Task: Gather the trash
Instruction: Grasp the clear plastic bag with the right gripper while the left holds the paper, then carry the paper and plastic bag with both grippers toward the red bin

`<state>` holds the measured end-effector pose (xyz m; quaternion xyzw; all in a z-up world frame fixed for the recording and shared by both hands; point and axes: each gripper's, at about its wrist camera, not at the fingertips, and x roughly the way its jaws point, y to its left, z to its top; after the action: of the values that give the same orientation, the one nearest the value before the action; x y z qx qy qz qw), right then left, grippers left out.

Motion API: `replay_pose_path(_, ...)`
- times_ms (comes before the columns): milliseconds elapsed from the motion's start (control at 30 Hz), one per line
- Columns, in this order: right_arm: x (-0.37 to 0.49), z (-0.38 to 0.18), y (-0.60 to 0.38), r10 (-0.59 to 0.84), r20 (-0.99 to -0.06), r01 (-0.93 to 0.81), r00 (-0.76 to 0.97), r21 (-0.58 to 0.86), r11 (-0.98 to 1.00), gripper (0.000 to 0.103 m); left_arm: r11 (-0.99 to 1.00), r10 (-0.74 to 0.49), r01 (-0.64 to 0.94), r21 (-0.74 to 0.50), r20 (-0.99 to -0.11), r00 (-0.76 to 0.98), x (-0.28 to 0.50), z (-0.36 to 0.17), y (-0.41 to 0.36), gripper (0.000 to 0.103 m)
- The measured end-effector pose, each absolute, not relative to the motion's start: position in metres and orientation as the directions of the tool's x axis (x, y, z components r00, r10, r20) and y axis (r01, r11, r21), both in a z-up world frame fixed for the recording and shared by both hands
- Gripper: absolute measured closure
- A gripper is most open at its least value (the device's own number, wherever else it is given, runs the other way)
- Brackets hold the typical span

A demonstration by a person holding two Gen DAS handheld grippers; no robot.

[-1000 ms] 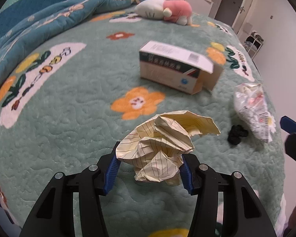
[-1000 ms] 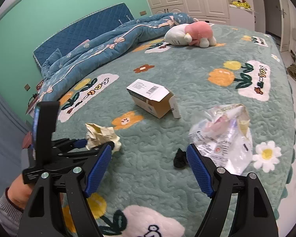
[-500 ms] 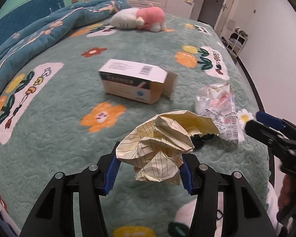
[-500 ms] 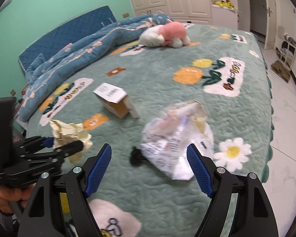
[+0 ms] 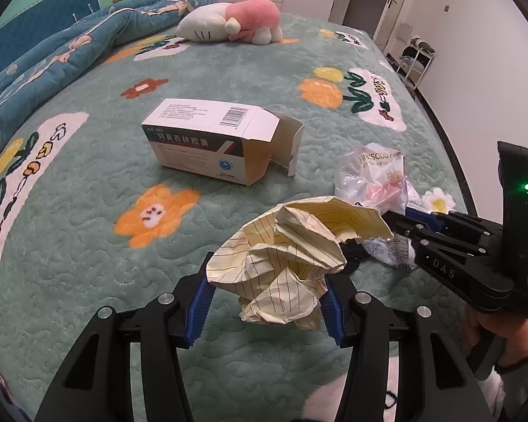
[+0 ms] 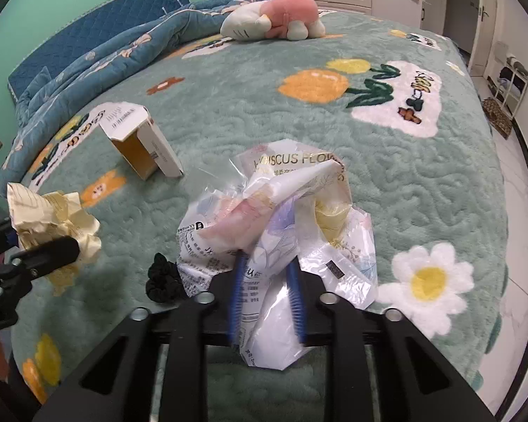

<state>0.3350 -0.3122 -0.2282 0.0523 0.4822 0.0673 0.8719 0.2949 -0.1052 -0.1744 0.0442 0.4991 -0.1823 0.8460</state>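
Note:
My left gripper (image 5: 267, 302) is shut on a crumpled ball of yellow lined paper (image 5: 292, 246), held above the green bedspread (image 5: 88, 228); the same paper (image 6: 52, 221) shows at the left of the right wrist view. My right gripper (image 6: 265, 281) is down on a crinkled clear plastic wrapper (image 6: 281, 211) with printed flowers. Its jaws are closing, and the blue pads pinch a fold of the wrapper between them. In the left wrist view the right gripper (image 5: 404, 218) reaches into the wrapper (image 5: 373, 176) from the right.
An open medicine carton (image 5: 211, 140) lies on its side mid-bed. A small black scrunchie (image 6: 163, 277) sits just left of the wrapper. A pink and white plush toy (image 5: 236, 24) and a rumpled blue quilt (image 5: 52, 56) lie at the far side. The bed's right edge drops to a white floor (image 6: 517, 183).
My right gripper came down over the plastic wrapper and its jaws went from wide apart to pinching it. The left gripper drifted sideways, still holding the paper.

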Motion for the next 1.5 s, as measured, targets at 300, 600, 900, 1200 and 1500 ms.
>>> replay_pose_path(300, 0.309, -0.183, -0.317, 0.21, -0.749, -0.071, 0.629, 0.214, 0.974, 0.099, 0.933, -0.262, 0.348, -0.097, -0.843, 0.469, 0.284, -0.155, -0.102, 0.048)
replay_pose_path(600, 0.248, -0.117, -0.309, 0.252, -0.676, -0.114, 0.693, 0.242, 0.964, 0.099, 0.931, -0.269, 0.358, -0.078, -0.809, 0.523, 0.245, -0.116, -0.098, 0.048)
replay_pose_path(900, 0.173, -0.082, -0.309, 0.268, -0.634, -0.119, 0.726, 0.267, 0.956, 0.099, 0.919, -0.284, 0.391, -0.052, -0.776, 0.563, 0.188, -0.084, -0.101, 0.048)
replay_pose_path(1200, 0.087, -0.064, -0.344, 0.193, -0.595, -0.027, 0.78, 0.276, 0.961, 0.099, 0.862, -0.35, 0.506, -0.029, -0.756, 0.553, 0.138, -0.07, -0.141, 0.048)
replay_pose_path(1500, 0.005, -0.065, -0.42, 0.04, -0.576, 0.162, 0.816, 0.295, 0.942, 0.099, 0.732, -0.449, 0.681, -0.002, -0.753, 0.481, 0.097, -0.068, -0.234, 0.048)
